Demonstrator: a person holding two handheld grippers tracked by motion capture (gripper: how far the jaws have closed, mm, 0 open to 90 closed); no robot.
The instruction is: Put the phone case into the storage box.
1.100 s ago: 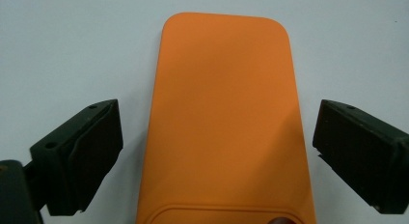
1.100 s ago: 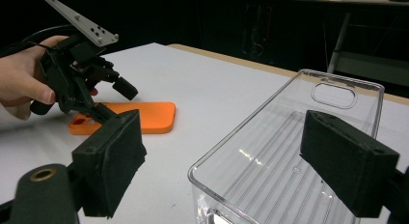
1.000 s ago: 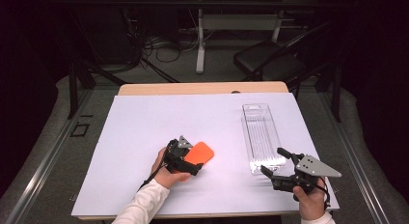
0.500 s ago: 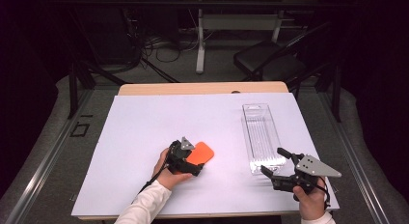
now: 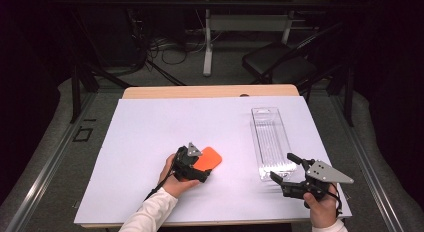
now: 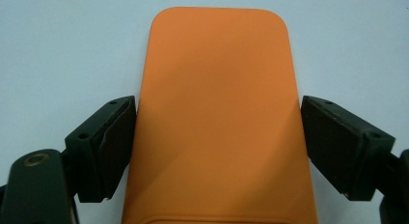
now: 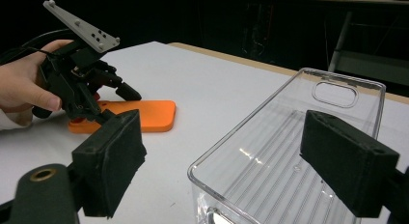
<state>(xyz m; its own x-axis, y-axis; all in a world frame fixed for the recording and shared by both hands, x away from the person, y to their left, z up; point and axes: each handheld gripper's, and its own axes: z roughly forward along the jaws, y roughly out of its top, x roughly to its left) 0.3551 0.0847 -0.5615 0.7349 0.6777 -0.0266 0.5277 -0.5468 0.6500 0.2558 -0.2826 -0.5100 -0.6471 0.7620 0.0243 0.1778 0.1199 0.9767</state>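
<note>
White sheet-covered table [image 5: 150,142]. Clear ribbed plastic tray [image 5: 272,142], right half; right gripper [image 5: 285,169] just beside its near end, jaws spread, empty. Flat orange rounded-corner case [image 5: 209,158], near centre; left gripper [image 5: 200,169] straddling it, jaws just closing in, one pad touching its edge, the other just clear.

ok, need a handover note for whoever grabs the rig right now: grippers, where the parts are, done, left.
Left gripper: jaws have just been closing around the orange case, which lies flat on the white table cover; one pad looks at its edge, the other shows a gap, so no grip yet.
Right gripper: open, holding nothing, at the near end of the clear tray.
Done: case straddled.
Left: probably grip the case, lift it and, I'd guess, move it to the tray.
</note>
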